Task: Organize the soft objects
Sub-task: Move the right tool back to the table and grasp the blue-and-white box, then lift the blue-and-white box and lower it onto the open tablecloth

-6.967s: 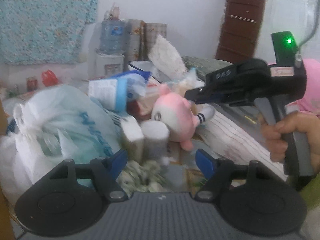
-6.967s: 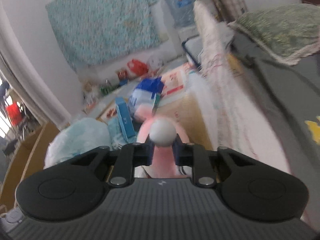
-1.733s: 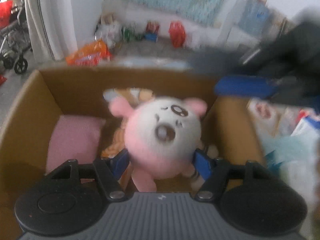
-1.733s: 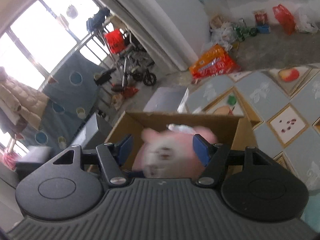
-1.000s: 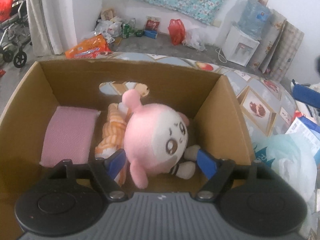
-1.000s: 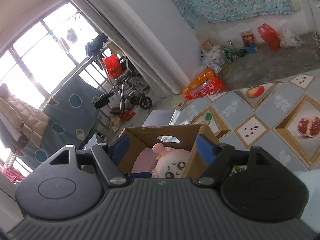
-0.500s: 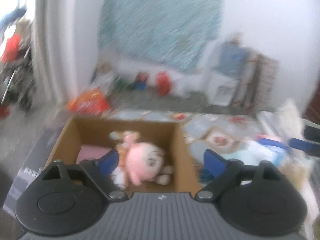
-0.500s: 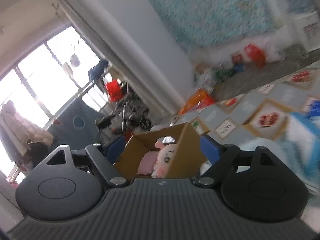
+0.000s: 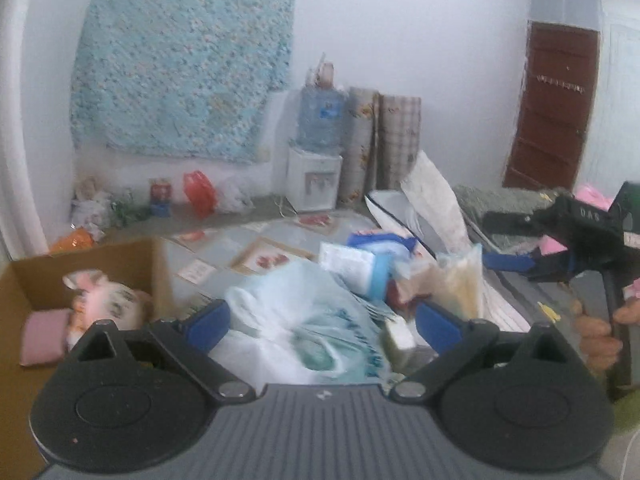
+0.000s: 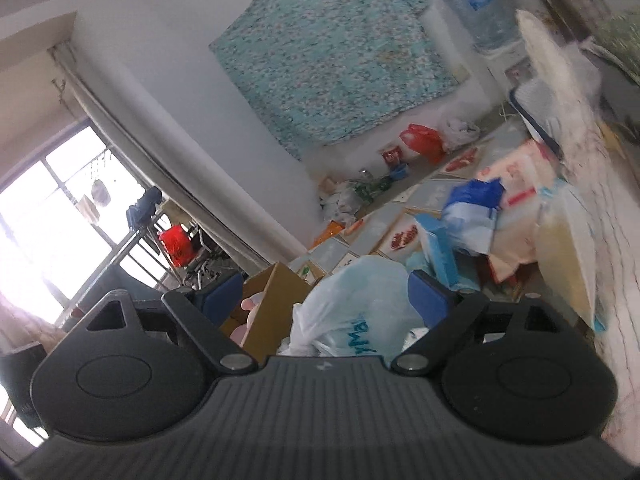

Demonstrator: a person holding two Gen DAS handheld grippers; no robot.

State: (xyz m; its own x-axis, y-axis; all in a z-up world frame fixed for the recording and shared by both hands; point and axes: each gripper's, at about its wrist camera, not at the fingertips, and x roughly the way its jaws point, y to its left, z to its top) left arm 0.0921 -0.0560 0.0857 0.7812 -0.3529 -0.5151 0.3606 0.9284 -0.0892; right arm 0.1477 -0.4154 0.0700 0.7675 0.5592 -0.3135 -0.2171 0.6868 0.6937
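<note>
The pink plush toy [image 9: 108,306] lies in the cardboard box [image 9: 80,264] beside a pink pad [image 9: 42,334], far left in the left wrist view. My left gripper [image 9: 320,320] is well back from the box; its jaws are opening and hold nothing, with a white and teal plastic bag [image 9: 296,320] beyond them. A hand [image 9: 596,332] holds my right gripper [image 9: 496,240] at the right edge, open and empty. In the right wrist view, my right gripper [image 10: 328,300] frames the box [image 10: 276,292], a bit of the plush [image 10: 250,312] and the bag [image 10: 360,300].
A pile of blue and white packets [image 9: 360,264] lies past the bag on a fruit-patterned floor mat [image 9: 272,252]. A water dispenser [image 9: 316,176], rolled mats [image 9: 380,140] and a floral cloth [image 9: 180,64] line the back wall. A bed [image 9: 504,200] stands at the right.
Both grippers have drawn back from the box and swung right toward the pile, their jaws wider. The plush stays lying in the box.
</note>
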